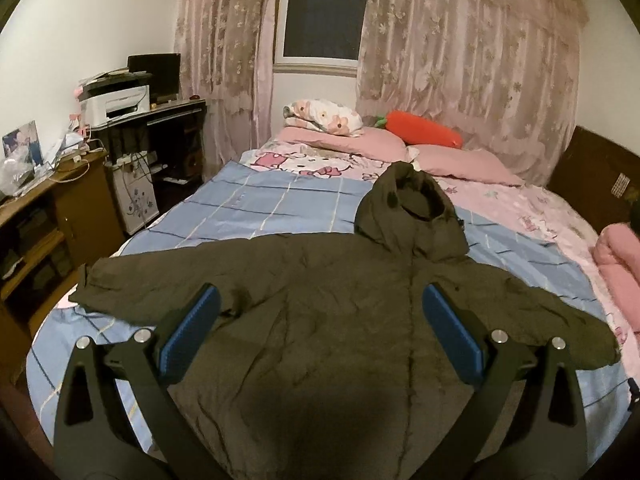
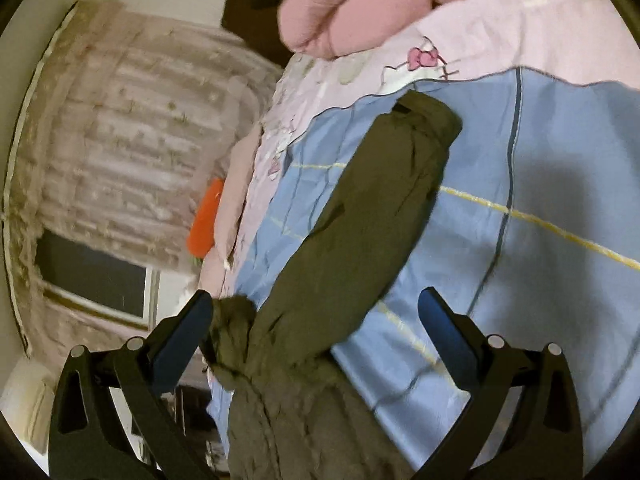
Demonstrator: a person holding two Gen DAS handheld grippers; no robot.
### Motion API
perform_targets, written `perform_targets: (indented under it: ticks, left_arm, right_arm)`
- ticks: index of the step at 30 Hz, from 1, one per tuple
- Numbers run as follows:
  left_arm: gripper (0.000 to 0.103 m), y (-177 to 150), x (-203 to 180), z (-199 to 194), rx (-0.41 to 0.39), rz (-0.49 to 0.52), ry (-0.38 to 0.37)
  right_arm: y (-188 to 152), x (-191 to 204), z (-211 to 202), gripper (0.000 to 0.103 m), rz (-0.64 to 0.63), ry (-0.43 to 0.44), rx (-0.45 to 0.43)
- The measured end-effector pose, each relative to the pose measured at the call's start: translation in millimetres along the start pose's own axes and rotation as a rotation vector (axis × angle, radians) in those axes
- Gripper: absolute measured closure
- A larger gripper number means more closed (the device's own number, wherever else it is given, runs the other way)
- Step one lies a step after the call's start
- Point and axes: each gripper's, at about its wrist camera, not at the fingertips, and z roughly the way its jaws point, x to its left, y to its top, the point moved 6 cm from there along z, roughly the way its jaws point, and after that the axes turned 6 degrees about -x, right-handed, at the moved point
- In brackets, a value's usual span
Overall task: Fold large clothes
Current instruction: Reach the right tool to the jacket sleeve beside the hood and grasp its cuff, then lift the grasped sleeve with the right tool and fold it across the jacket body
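Looking down from my left claw (image 1: pixel 320 308), I see the dark green coat (image 1: pixel 320 320) spread flat on the bed (image 1: pixel 280 208), front up, hood (image 1: pixel 408 208) pointing toward the pillows (image 1: pixel 360 140) and both sleeves stretched out to the sides. My left claw hangs above the middle of the coat with its blue pads (image 1: pixel 200 320) wide apart and nothing between them; I cannot tell whether it touches the cloth.

My right claw (image 2: pixel 316 308) is over by one sleeve (image 2: pixel 380 208), which runs away from me across the blue sheet (image 2: pixel 540 160). Its fingers are spread too, and the sleeve lies loose between them, not pinched. This view is tilted and blurred, so I can't say how close the pads are to the fabric.

As I judge it, the folding has barely begun: the coat is laid out and smoothed, but no sleeve is turned in, no side is doubled over, and the hood is still out. Everything remains, starting, I think, with bringing this sleeve across the chest.
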Motion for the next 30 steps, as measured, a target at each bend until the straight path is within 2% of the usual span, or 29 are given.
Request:
perform_targets:
  ticks: [3, 6, 12, 19, 23, 27, 28, 30]
  left_arm:
    - [0.002, -24.5, 1.9, 15.2, 0.036, 0.007, 0.023]
    - [0.002, -39.3, -3.7, 26.8, 0.093, 0.002, 0.005]
    - [0.002, -50.4, -19.8, 21.1, 0.020, 0.051, -0.006]
    - [0.002, -71.9, -26.7, 37.3, 0.074, 0.063, -0.030]
    - [0.002, -80.1, -30.3, 43.5, 0.092, 0.068, -0.049]
    - [0.002, -84.9, -31.9, 45.5, 0.080, 0.087, -0.053]
    - [0.002, -85.3, -31.5, 46.3, 0.079, 0.091, -0.050]
    - [0.002, -87.8, -30.3, 49.0, 0.079, 0.101, -0.042]
  right_arm:
    - [3.1, -18.1, 24.5, 0.001, 0.016, -0.031, -0.002]
    - [2.8, -35.4, 47.4, 0.001, 0.023, -0.061, 0.021]
    - [22.9, -51.7, 74.2, 0.007, 0.062, -0.047, 0.007]
    - [22.8, -69.0, 106.4, 0.013, 0.061, -0.085, 0.039]
    - [34.0, -69.1, 120.1, 0.015, 0.073, -0.077, 0.018]
    - [42.8, -62.2, 138.8, 0.023, 0.093, -0.055, 0.023]
    - [45.1, -62.5, 141.1, 0.031, 0.097, -0.060, 0.019]
    - [53.4, -65.1, 141.1, 0.038, 0.111, -0.072, -0.034]
